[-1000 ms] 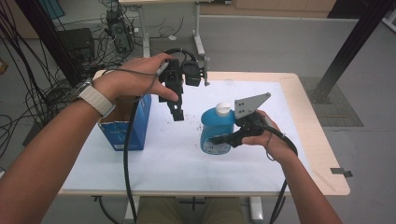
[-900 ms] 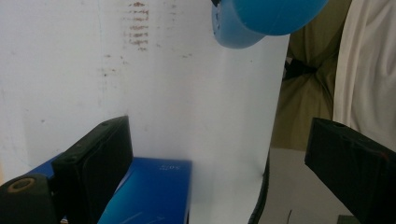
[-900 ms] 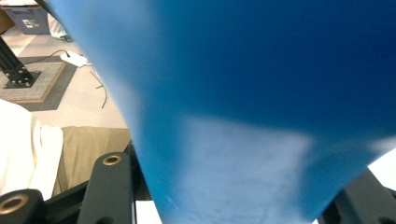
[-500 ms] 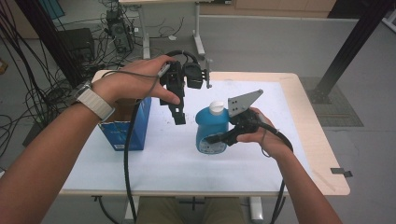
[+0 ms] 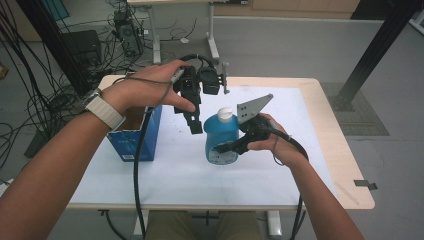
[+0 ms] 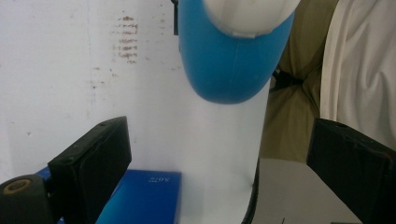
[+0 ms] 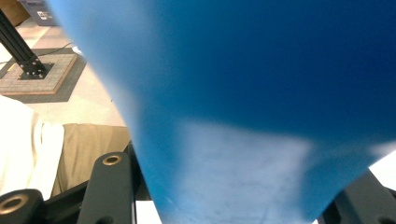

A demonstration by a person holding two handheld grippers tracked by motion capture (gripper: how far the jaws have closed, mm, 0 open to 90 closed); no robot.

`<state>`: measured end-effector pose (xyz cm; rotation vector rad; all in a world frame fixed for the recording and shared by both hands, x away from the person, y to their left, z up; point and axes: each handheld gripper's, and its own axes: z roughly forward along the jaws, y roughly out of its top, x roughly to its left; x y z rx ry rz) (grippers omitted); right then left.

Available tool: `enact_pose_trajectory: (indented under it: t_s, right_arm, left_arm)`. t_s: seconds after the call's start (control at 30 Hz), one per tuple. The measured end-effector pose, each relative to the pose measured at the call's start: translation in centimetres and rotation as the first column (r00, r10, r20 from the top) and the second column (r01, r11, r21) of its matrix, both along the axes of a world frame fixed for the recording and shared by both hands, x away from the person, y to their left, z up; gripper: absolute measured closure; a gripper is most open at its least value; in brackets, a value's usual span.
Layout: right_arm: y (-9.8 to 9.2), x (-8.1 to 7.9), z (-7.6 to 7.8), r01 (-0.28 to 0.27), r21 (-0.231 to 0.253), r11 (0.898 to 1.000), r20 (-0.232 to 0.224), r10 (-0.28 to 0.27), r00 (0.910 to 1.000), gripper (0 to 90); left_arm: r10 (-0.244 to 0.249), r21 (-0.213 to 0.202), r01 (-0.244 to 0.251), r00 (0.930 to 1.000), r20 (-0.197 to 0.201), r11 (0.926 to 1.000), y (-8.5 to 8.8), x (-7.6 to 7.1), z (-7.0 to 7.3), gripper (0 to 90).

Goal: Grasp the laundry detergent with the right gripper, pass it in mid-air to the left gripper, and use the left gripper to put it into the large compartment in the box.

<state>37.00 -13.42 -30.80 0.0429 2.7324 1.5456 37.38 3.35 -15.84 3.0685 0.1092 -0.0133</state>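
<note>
A blue bottle (image 5: 220, 131) with a white cap (image 5: 226, 114) is near the middle of the white table (image 5: 175, 185). My right gripper (image 5: 222, 150) is shut on its lower body from the right. In the right gripper view the bottle (image 7: 257, 70) sits between the jaws of the right gripper (image 7: 233, 186). I cannot tell whether its base rests on the table. My left gripper (image 5: 195, 125) hangs just left of the cap, pointing down. In the left gripper view the left gripper (image 6: 219, 135) is open and holds nothing, with the bottle (image 6: 229, 60) beyond it.
An open blue cardboard box (image 5: 135, 137) stands at the table's left edge, under my left forearm, and the box (image 6: 144, 196) appears low in the left gripper view. Cables and equipment lie on the floor behind the table. A black post stands at the far right.
The bottle in my right gripper has shifted slightly left, closer to the left gripper. The left hand has stayed where it was.
</note>
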Motion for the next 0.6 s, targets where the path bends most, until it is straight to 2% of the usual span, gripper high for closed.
enact_pose_trajectory:
  t_s: [0.6]
  right_arm:
    - [0.85, 0.47, -0.30, -0.007, -0.003, 1.000, -0.011, 0.007, 0.9999, 43.9]
  left_arm:
    - [0.003, -0.065, -0.002, 0.9998, 0.019, 0.9979, -0.52, 0.15, -0.07, 6.7]
